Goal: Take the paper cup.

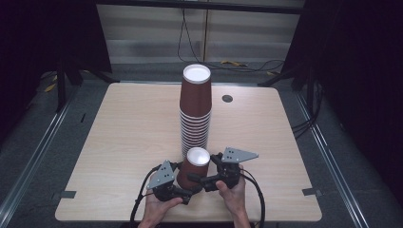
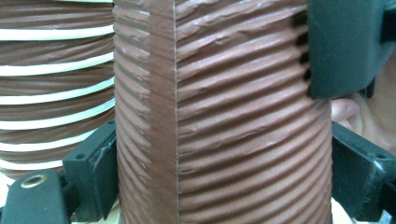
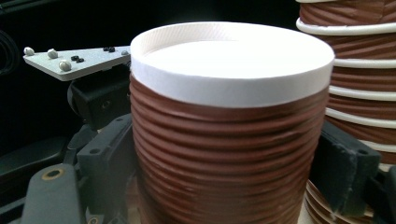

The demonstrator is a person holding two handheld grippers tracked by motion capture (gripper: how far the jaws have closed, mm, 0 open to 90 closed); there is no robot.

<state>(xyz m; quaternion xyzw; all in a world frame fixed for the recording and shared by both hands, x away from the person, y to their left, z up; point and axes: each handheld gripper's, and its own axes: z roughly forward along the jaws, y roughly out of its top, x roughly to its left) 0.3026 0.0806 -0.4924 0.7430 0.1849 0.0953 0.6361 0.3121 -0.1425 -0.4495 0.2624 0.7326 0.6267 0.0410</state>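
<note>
Brown cup [image 1: 194, 167], tall stack [image 1: 195, 110] just behind

A pale wooden bench [image 1: 123, 142] is being occupied by a tall stack of upturned brown paper cups [image 1: 195, 111] at its middle; a single upturned brown paper cup [image 1: 194, 167] is being carried just before it.

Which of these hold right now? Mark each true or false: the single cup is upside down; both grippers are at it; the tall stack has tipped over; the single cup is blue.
1. The single cup stands upside down, white base up: true.
2. The left gripper and right gripper both flank it: true.
3. The tall stack has tipped over: false, it stands upright behind the cup.
4. The cup is blue: false, it is ribbed brown.
</note>
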